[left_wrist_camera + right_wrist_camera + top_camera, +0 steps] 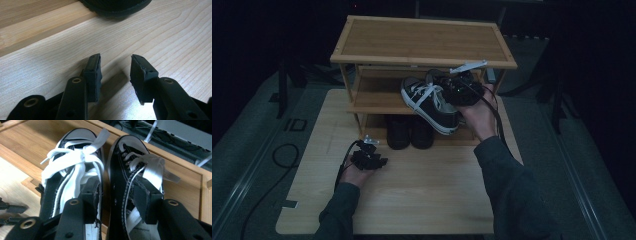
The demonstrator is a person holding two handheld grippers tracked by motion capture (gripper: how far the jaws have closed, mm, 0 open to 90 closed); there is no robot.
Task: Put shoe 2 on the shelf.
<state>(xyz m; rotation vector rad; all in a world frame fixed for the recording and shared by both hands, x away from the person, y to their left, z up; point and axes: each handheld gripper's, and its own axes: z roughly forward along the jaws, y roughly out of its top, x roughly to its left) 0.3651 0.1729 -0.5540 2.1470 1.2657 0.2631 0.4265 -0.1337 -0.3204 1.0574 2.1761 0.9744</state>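
A pair of black canvas sneakers with white laces [430,102] hangs tilted in front of the middle shelf of a bamboo shoe rack [422,40]. My right gripper [462,91] holds them. In the right gripper view one jaw sits inside the left sneaker [72,157] and the other inside the right sneaker [130,152], so my right gripper [116,187] is shut on their two inner walls pressed together. My left gripper [370,158] rests low over the light wooden table [422,185]. Seen in its own view, my left gripper [116,61] is open with nothing between the jaws.
A pair of dark shoes [409,131] stands on the rack's bottom shelf, and one toe [117,6] shows just ahead of the left gripper. A black cable [282,155] loops on the grey floor at the left. Dark stands flank the rack.
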